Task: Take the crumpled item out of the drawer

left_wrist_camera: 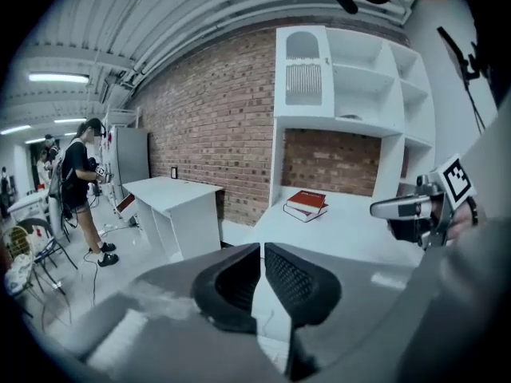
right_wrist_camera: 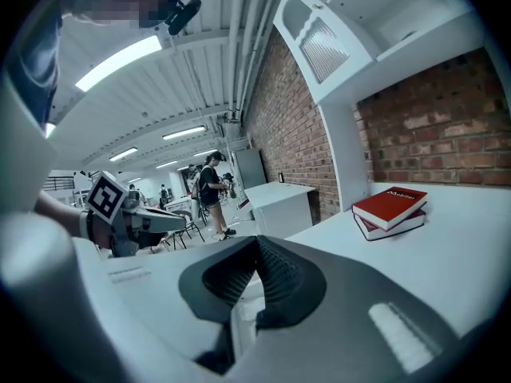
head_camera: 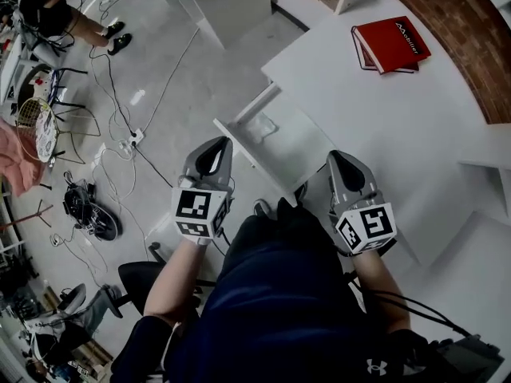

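Observation:
A white drawer [head_camera: 281, 152] stands pulled out from the white desk [head_camera: 383, 126]. Inside it, near the left end, lies a crumpled clear item [head_camera: 262, 125]. My left gripper [head_camera: 216, 145] hovers just left of the drawer's front, over the floor, with its jaws together and nothing between them [left_wrist_camera: 262, 250]. My right gripper [head_camera: 338, 161] is at the drawer's right end, by the desk edge, also shut and empty [right_wrist_camera: 255, 242]. Neither gripper touches the crumpled item. Both gripper views look level across the desk and do not show the drawer's inside.
Red books [head_camera: 390, 45] lie stacked at the back of the desk by the brick wall. Cables and a power strip [head_camera: 136, 136] run across the floor on the left. A person [head_camera: 49, 8] stands far left, near chairs. A second white desk [left_wrist_camera: 180, 200] stands behind.

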Tool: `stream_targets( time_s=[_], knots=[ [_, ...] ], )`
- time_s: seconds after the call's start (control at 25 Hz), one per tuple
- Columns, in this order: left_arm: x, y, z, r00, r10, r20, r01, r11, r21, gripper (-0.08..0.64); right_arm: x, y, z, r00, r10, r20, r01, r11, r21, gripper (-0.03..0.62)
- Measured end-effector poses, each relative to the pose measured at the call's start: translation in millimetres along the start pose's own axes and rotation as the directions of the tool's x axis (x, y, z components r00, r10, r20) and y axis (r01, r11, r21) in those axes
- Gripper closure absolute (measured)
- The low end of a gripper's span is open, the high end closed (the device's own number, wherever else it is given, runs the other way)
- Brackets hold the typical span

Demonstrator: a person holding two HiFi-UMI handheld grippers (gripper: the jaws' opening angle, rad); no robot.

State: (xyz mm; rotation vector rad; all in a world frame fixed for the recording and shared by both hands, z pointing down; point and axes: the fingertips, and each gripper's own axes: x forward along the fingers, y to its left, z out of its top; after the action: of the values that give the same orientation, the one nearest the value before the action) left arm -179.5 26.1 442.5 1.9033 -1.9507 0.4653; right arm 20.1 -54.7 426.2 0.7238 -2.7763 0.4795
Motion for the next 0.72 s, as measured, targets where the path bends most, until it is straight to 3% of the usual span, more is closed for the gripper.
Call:
stream_targets(
  time_s=[0.36, 0.48, 0.72],
  knots=[
    [77, 14, -23, 0.979, -0.065, -0.193, 0.092, 0.987, 0.131, 0.541, 14, -31, -12, 0.997, -0.058, -0.055, 0.063, 0.993, 0.096, 0.589],
    [109, 12, -51, 0.944, -0.136, -0.301, 0.196, 0.964, 0.179, 0.541, 22, -36, -22, 0.992, -0.103, -0.076, 0.113, 0.985, 0.127, 0.59],
    [158, 2, -102, 0.843, -0.24, -0.482, 0.375, 0.903, 0.207, 0.516, 27, -48, -36, 0.976, -0.191, -0.105, 0.208, 0.959, 0.19, 0.589]
  ],
)
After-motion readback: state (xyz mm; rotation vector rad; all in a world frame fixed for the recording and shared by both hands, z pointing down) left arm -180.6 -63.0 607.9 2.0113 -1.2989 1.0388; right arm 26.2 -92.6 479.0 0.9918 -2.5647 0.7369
